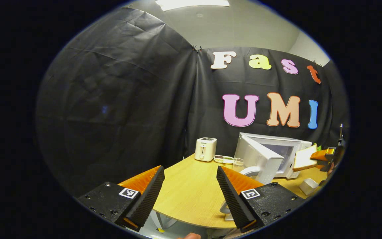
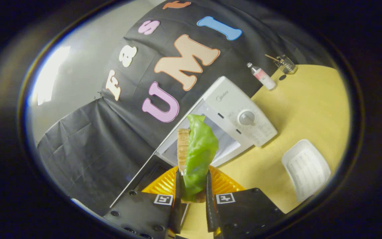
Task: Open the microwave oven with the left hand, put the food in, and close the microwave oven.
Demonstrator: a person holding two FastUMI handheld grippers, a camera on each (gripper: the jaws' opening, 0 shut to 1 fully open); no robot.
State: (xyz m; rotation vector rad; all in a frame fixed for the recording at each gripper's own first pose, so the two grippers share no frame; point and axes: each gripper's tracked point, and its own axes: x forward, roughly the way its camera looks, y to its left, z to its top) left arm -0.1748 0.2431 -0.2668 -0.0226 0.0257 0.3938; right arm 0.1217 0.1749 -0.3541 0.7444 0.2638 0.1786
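The left gripper view looks level from off the desk (image 1: 191,186) edge, far from the microwave oven (image 1: 270,154) at right. The right gripper view is rolled, close before the microwave oven (image 2: 234,116). Both share it and the desk (image 2: 303,99).

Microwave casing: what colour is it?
White; the microwave shows best in the right gripper view.

White microwave oven (image 1: 277,156) with its door (image 1: 255,157) swung wide toward the table's near side, leaving the cavity mouth (image 2: 222,141) unblocked ahead of the green-leafed sandwich (image 2: 196,156) clamped in the right gripper (image 2: 192,194). The door leaf stands between the left gripper (image 1: 189,196), whose fingers are spread, and the cavity. Bare light wooden tabletop (image 1: 191,186) lies between that gripper and the white toaster (image 1: 205,149). A ribbed white tray (image 2: 306,169) lies beside the oven's control panel (image 2: 245,113)
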